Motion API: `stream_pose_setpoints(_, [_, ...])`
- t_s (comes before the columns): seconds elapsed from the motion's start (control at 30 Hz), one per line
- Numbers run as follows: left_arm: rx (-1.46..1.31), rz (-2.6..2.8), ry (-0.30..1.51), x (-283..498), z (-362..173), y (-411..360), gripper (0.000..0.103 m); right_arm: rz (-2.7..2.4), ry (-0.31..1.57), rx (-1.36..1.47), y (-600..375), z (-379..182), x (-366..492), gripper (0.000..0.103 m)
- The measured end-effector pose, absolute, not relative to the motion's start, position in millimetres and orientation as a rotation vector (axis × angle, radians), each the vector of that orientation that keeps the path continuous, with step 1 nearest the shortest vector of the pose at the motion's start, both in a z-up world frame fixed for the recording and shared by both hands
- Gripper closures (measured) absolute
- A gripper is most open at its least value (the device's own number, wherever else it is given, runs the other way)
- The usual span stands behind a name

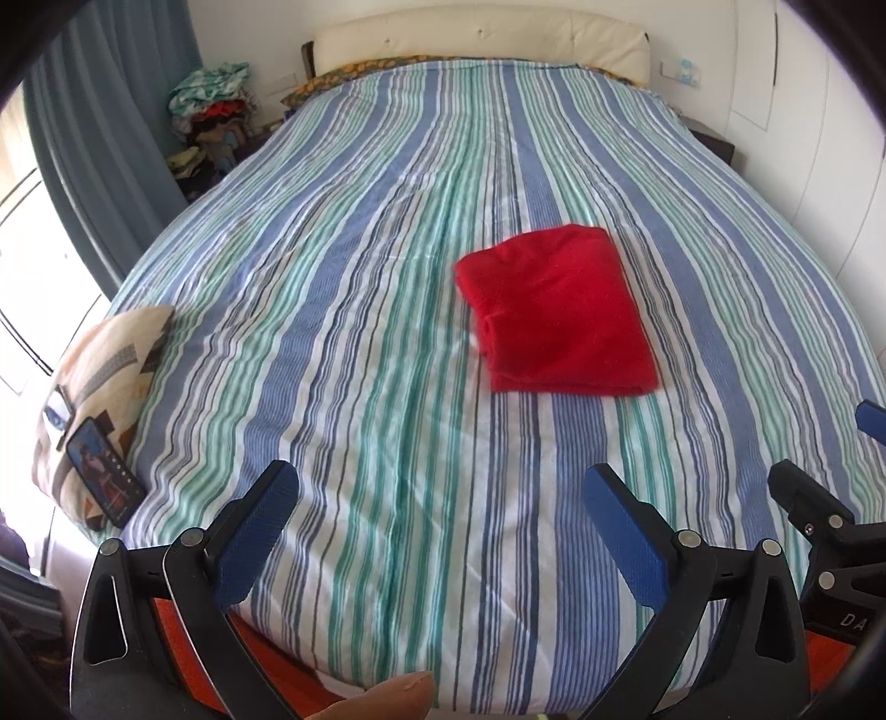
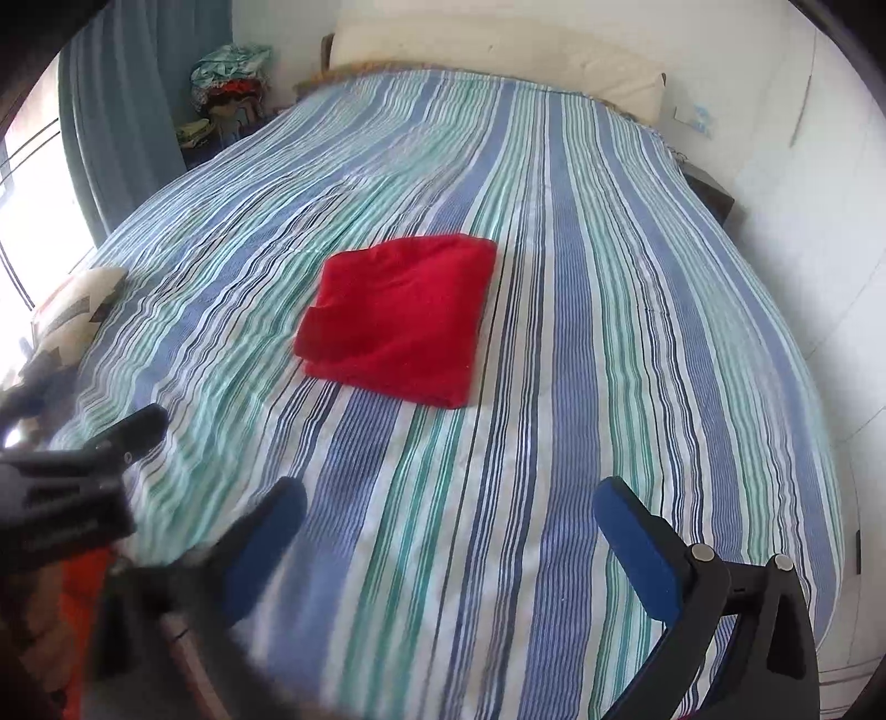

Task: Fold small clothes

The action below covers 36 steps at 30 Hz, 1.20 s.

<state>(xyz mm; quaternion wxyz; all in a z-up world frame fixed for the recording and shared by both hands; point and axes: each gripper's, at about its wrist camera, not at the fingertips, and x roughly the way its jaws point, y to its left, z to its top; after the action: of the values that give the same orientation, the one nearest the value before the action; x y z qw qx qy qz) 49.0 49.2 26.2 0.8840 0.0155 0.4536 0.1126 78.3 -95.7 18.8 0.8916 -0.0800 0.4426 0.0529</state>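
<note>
A red garment [image 1: 559, 313] lies folded into a compact rectangle on the striped bedspread [image 1: 360, 277], right of the bed's middle. It also shows in the right wrist view, the red garment [image 2: 398, 318] lying flat on the bedspread [image 2: 609, 277]. My left gripper [image 1: 440, 487] hovers open over the near end of the bed, well short of the garment, nothing between its blue pads. My right gripper [image 2: 451, 501] is open too, equally far back and empty. The right gripper's fingers [image 1: 803, 493] show at the right edge of the left view, and the left gripper's dark body [image 2: 83, 459] at the right view's left edge.
A patterned cushion [image 1: 99, 387] with a phone [image 1: 105, 479] leaning on it sits at the bed's left edge. A pile of clothes [image 1: 213, 111] stands beside the headboard [image 1: 482, 39], next to a blue curtain [image 1: 99, 144]. White walls lie to the right.
</note>
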Motion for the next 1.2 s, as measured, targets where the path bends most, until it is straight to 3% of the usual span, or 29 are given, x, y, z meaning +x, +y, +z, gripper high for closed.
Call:
stream_pose_setpoints(0.2, [0.015, 0.232, 0.953, 53, 27, 50, 0.0, 0.1, 0.91, -0.158, -100, 26, 79, 0.001])
stream_pose_setpoints(0.5, [0.01, 0.249, 0.742, 41, 46, 58, 0.0, 0.084, 0.897, -0.167, -106, 30, 78, 0.001])
stream_pose_setpoints(0.7, [0.034, 0.251, 0.868, 48, 36, 56, 0.0, 0.076, 0.902, -0.18, -105, 28, 80, 0.001])
stream_pose_setpoints(1.2, [0.001, 0.179, 0.984, 47, 28, 38, 0.001, 0.077, 0.93, -0.196, -103, 25, 81, 0.001])
